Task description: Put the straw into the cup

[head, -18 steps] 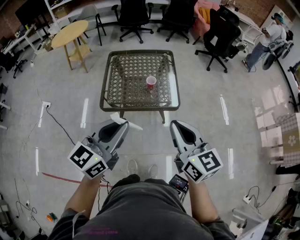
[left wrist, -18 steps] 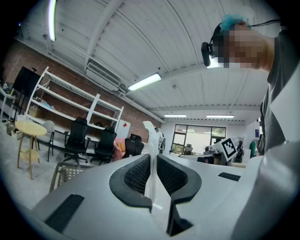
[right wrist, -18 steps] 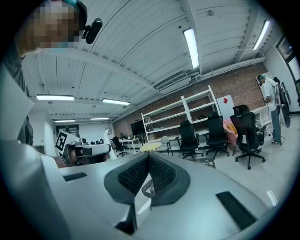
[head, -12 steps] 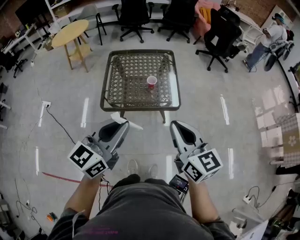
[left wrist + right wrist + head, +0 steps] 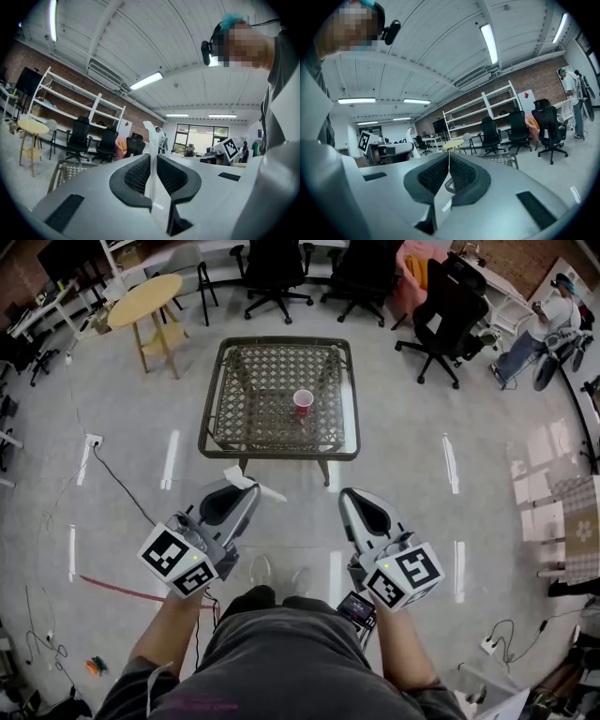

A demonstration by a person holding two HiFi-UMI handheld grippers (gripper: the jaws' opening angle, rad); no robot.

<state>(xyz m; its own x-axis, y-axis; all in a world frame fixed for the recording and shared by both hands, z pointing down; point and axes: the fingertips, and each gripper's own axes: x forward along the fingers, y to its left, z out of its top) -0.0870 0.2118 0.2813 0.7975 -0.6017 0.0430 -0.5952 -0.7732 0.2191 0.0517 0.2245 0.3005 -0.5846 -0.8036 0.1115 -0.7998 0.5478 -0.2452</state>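
A red cup (image 5: 303, 401) stands upright on the glass top of a low wicker table (image 5: 234, 432), a few steps ahead of me. My left gripper (image 5: 247, 489) is held at waist height, short of the table, shut on a white straw (image 5: 267, 491). The straw lies crosswise at the jaw tips. In the left gripper view the straw (image 5: 150, 133) stands up between the pads of the left gripper (image 5: 152, 161). My right gripper (image 5: 346, 495) is level beside it, shut with nothing in it. In the right gripper view the right gripper (image 5: 449, 169) has its pads pressed together.
Black office chairs (image 5: 441, 310) stand behind and to the right of the table. A round yellow table (image 5: 142, 302) is at the back left. A person (image 5: 542, 322) stands at far right. A cable (image 5: 117, 484) and a red line (image 5: 122, 592) cross the floor at left.
The head view has shifted slightly and the floor has slid a little in the frame. Both grippers keep the same pose, with the straw still in the left one.
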